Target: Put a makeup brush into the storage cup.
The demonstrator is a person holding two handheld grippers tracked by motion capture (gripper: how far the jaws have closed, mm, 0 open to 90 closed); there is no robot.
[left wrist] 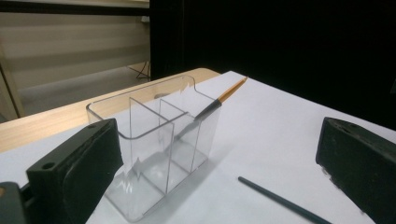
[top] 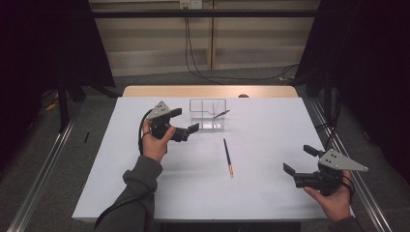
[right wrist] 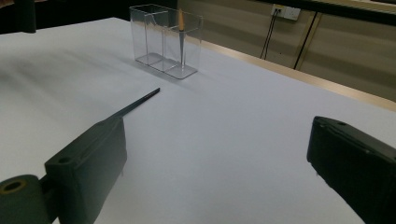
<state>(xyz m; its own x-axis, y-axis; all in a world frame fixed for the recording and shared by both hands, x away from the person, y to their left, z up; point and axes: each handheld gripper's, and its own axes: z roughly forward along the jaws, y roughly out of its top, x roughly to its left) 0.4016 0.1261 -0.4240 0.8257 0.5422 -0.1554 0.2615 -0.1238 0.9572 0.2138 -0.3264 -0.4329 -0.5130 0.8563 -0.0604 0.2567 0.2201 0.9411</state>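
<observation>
Nearest the person, the right gripper [top: 299,161] hovers low over the white bench [top: 270,193] at its right edge, jaws spread wide and holding nothing. Just beyond it toward the middle, a dark-handled paintbrush [top: 227,156] lies flat on the bench, its orange end pointing back toward the person; in the right gripper view its slim handle [right wrist: 140,101] runs out from behind the left jaw. Farther on, the left gripper [top: 187,121] is also released, empty, hanging just beside the left end of a clear acrylic organiser [top: 208,115] with dividers. A second brush [top: 220,114] leans inside it, apparently in the end compartment farthest from the left gripper, though the transparent walls make that hard to settle. The step in hand looks like picking up the loose paintbrush: the right gripper should turn so its jaws straddle the handle crosswise near mid-length, settle close to the bench surface, then close gently so the thin shaft does not roll away.
</observation>
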